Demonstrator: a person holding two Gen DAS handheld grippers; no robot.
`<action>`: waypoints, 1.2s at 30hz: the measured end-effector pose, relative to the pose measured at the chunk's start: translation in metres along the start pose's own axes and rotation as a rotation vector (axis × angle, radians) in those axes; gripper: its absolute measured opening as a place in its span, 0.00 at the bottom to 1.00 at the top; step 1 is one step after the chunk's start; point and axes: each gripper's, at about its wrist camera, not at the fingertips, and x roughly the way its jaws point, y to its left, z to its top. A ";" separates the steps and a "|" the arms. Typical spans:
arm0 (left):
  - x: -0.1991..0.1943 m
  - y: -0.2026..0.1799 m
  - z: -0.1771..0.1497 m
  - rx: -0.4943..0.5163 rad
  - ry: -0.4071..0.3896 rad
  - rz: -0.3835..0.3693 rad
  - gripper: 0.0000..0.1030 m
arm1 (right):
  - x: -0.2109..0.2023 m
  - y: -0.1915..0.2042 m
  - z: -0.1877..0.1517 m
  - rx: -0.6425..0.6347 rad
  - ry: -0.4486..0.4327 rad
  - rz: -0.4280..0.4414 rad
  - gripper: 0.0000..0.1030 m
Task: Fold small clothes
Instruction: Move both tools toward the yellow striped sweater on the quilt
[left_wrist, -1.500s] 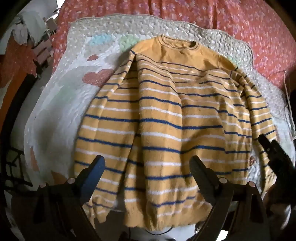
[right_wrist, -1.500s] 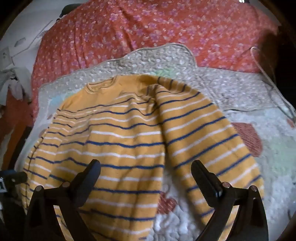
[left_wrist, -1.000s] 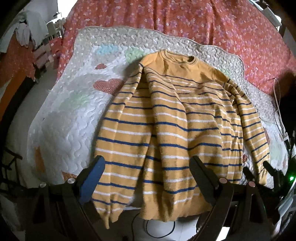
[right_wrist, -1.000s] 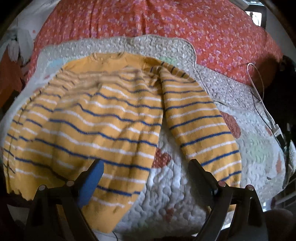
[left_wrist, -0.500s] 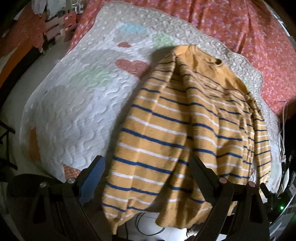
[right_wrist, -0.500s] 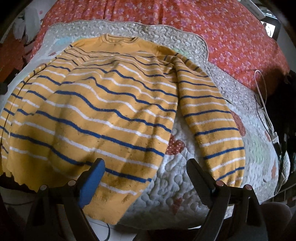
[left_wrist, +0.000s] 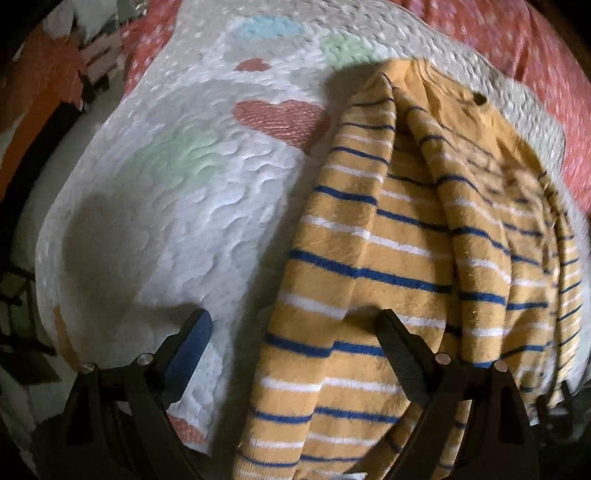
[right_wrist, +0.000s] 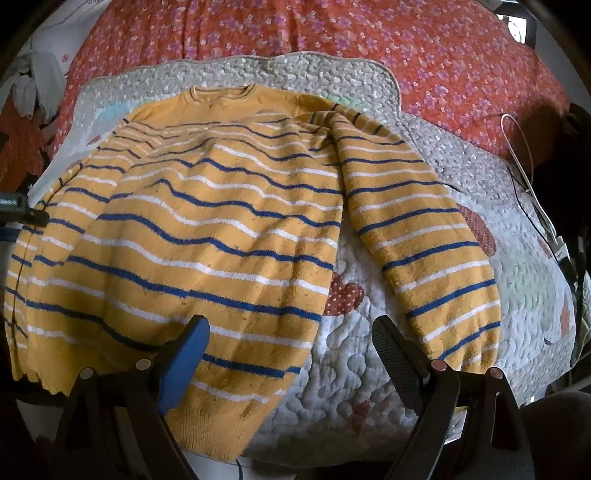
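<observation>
- Left gripper (left_wrist: 293, 334) is low at the near edge of the bed, fingers spread wide with nothing between them; its blue-padded finger (left_wrist: 190, 341) sits over bare quilt, the black one over the sweater's left sleeve.
- Right gripper (right_wrist: 291, 341) hangs over the hem area, jaws just as wide and empty; its blue pad (right_wrist: 184, 354) is above the striped body, its black finger (right_wrist: 393, 350) above the quilt gap between body and right sleeve.
- The yellow striped sweater (right_wrist: 207, 236) lies face-up on the white quilt (right_wrist: 369, 376), collar away from the cameras, hem at the near edge and drooping over it.
- Right sleeve (right_wrist: 421, 236) angles out from the shoulder, apart from the body, with quilt showing between them.
- Open quilt lies wide to the left of the sweater (left_wrist: 369, 266) in the left wrist view, across the quilt (left_wrist: 177, 206) and its pink heart patch (left_wrist: 280, 118).
- A red floral bedspread (right_wrist: 332, 33) lies beyond the quilt; a white cable (right_wrist: 528, 173) runs along the right side.
- Compared with half a second ago, the left gripper has swung further left and closer in: the sweater now fills only the right half of its view, which is blurred.
- The right gripper's view has barely shifted; the sweater lies as before.
</observation>
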 end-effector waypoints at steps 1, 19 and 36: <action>-0.001 -0.003 0.000 0.011 -0.009 0.008 0.87 | 0.000 -0.001 0.000 0.002 -0.003 0.000 0.89; -0.033 -0.023 -0.013 0.067 -0.103 0.064 0.86 | 0.004 0.001 0.001 0.014 -0.005 0.013 0.89; -0.013 -0.012 -0.010 0.039 -0.054 0.085 0.86 | 0.006 0.001 0.000 0.009 0.001 0.011 0.89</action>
